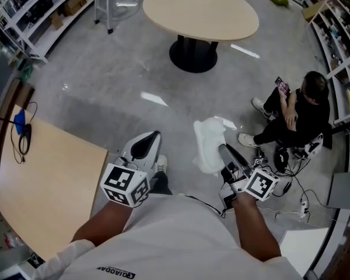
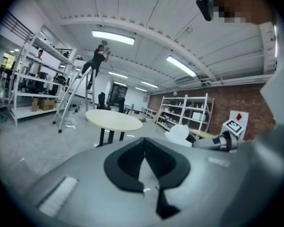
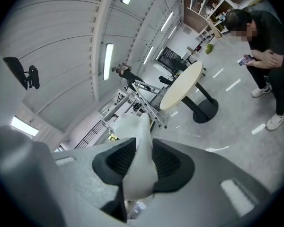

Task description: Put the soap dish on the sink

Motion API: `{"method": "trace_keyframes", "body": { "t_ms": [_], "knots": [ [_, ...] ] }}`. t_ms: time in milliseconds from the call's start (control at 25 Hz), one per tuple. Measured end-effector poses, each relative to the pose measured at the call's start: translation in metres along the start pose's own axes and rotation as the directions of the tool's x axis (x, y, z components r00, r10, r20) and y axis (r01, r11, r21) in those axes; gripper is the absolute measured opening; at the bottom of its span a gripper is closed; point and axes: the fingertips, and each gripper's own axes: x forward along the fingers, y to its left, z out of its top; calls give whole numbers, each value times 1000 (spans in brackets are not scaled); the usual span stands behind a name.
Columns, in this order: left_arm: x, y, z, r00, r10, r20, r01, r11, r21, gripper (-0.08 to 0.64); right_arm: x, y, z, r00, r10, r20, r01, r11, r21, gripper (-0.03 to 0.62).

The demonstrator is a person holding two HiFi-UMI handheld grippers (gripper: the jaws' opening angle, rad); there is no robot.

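Note:
A white soap dish (image 1: 210, 143) hangs over the grey floor, clamped edge-on in my right gripper (image 1: 226, 154). In the right gripper view the soap dish (image 3: 138, 160) stands upright between the black pads (image 3: 168, 163), its rim rising above them. In the left gripper view the soap dish (image 2: 178, 134) shows at the right with the other gripper behind it. My left gripper (image 1: 144, 146) is held beside it, at the left, pointing away from me. Its jaws (image 2: 145, 161) are shut with nothing between them. No sink is in view.
A wooden tabletop (image 1: 46, 179) with a blue item and black cable lies at my left. A round beige table (image 1: 199, 9) stands ahead. A person in black (image 1: 300, 112) sits at the right among cables. Shelving (image 1: 29, 10) lines the room, and a ladder (image 2: 73, 91) stands by it.

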Motion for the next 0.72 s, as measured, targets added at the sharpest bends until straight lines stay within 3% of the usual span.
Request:
{"method": "trace_keyframes", "body": {
  "t_ms": [720],
  "knots": [
    [99, 92, 61, 995, -105, 0, 105, 994, 26, 8, 109, -3, 77, 994, -62, 90, 66, 997, -42, 110]
  ]
}}
